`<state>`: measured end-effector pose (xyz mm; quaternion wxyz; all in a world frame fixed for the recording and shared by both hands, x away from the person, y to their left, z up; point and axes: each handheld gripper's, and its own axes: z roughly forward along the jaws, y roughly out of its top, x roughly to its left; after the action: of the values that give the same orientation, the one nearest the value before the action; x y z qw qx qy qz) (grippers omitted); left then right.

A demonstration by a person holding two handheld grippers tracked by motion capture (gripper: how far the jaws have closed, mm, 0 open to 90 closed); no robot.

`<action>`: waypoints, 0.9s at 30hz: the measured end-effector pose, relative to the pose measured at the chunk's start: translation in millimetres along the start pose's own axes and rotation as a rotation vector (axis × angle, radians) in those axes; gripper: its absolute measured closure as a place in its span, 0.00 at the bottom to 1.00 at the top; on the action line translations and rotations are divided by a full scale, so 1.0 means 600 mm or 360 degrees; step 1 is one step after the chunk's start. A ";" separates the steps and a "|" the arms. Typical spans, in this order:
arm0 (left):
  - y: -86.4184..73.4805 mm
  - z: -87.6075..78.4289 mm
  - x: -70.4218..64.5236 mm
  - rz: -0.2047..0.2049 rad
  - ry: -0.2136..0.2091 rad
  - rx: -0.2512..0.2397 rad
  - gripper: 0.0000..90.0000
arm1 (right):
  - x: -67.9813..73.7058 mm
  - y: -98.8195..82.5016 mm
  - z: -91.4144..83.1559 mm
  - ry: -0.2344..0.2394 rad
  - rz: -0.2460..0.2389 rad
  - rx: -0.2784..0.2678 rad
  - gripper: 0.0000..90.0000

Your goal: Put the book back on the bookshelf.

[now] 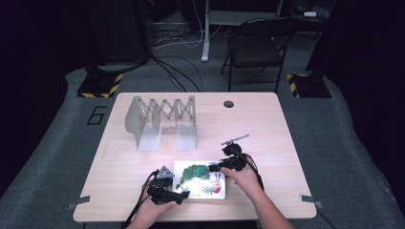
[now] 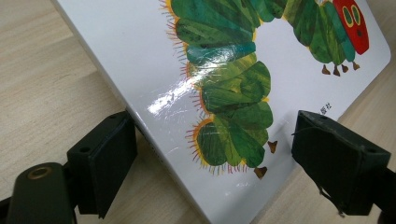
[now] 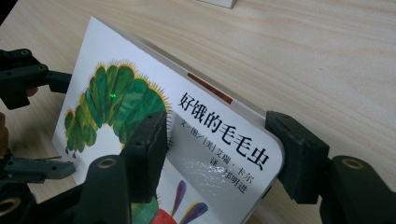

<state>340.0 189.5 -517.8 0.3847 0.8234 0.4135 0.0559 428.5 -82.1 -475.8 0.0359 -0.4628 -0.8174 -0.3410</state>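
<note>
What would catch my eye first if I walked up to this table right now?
Probably the bright picture book with a green caterpillar on its white cover, at the near edge of the wooden table. A person's hands bring two black grippers to it: the left gripper at its near left corner, the right gripper across its far right corner. Behind it, toward the far left, stands a grey metal expanding book rack.

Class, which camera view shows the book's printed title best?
The right gripper view: the title on the book is large and sharp there. The left gripper view shows the caterpillar picture with just a few small characters. The high view shows the whole cover, its text too small to read.
</note>
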 end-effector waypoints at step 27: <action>0.035 -0.033 0.022 -0.0040 0.0150 -0.0105 0.52 | 0.036 0.022 -0.046 -0.0056 -0.0104 -0.0177 0.50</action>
<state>354.0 203.1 -492.5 0.3923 0.8014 0.4395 0.1033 419.2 -78.2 -439.6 -0.0156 -0.4430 -0.8125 -0.3787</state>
